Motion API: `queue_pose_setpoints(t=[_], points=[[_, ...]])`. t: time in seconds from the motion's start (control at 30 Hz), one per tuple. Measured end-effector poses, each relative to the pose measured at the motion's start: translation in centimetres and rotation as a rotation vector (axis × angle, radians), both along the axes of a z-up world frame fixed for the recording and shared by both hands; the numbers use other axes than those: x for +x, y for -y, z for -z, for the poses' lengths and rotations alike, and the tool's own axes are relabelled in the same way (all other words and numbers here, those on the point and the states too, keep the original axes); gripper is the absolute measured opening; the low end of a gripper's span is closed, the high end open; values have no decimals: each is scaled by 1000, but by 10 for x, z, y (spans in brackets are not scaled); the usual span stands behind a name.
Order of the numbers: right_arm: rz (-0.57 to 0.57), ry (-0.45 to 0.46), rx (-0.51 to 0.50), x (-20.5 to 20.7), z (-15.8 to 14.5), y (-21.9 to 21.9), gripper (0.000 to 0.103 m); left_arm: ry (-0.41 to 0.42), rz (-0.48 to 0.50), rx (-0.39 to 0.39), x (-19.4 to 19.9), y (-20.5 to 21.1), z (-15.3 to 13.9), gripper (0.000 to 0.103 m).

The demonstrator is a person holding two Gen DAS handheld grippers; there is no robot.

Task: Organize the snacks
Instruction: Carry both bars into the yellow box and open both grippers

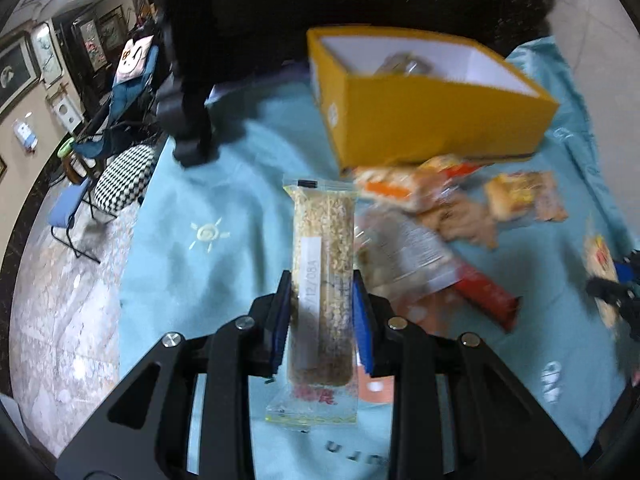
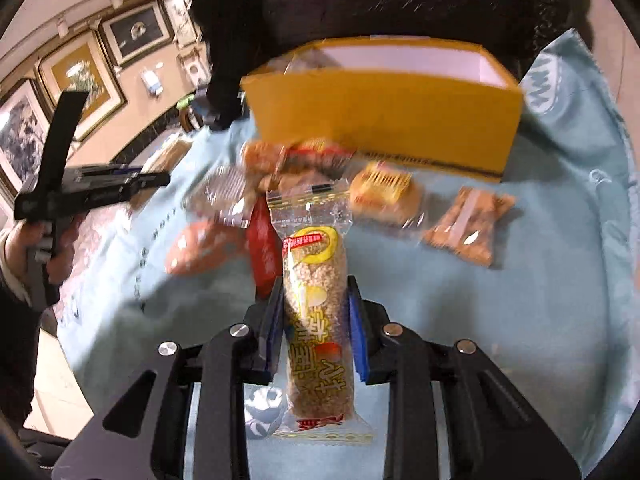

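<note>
A: What's the biggest thing here?

B: The blue cloth (image 1: pixel 224 208) over the table. On it stands a yellow box (image 1: pixel 432 120), open on top, at the far side, I'd say so snacks can drop straight in. At least one packet seems to lie inside it already.

A: And the loose packets (image 2: pixel 468 232)?

B: Scattered on the cloth just in front of the box, not yet sorted.

A: The grippers?

B: The left gripper (image 1: pixel 322 300) is clamped on a grain bar (image 1: pixel 324 248) in clear wrap, gripped across its width with the bar's length running out towards the box. The right gripper (image 2: pixel 316 312) is clamped the same way on a printed bar (image 2: pixel 316 320). Both bars appear lifted off the cloth, near the pile, short of the box.
</note>
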State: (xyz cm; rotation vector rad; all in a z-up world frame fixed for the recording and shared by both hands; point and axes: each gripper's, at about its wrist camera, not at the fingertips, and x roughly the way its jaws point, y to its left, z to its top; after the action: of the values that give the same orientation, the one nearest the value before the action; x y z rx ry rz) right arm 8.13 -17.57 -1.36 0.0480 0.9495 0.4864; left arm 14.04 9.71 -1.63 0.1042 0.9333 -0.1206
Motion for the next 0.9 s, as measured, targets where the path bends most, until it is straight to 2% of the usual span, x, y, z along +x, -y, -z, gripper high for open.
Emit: queue_pose_setpoints(t=[0.2, 0.3, 0.53, 0.7, 0.9], points=[[49, 55, 31, 27, -30, 17, 29, 50, 23, -66, 5, 28, -33, 28], [74, 94, 41, 42, -48, 26, 29, 68, 30, -63, 17, 47, -44, 28], [106, 161, 60, 102, -80, 31, 29, 81, 7, -124, 79, 84, -74, 28], [138, 175, 108, 153, -83, 34, 29, 64, -3, -155, 132, 107, -84, 28], [174, 151, 86, 214, -67, 31, 29, 33, -16, -142, 188, 128, -70, 28]])
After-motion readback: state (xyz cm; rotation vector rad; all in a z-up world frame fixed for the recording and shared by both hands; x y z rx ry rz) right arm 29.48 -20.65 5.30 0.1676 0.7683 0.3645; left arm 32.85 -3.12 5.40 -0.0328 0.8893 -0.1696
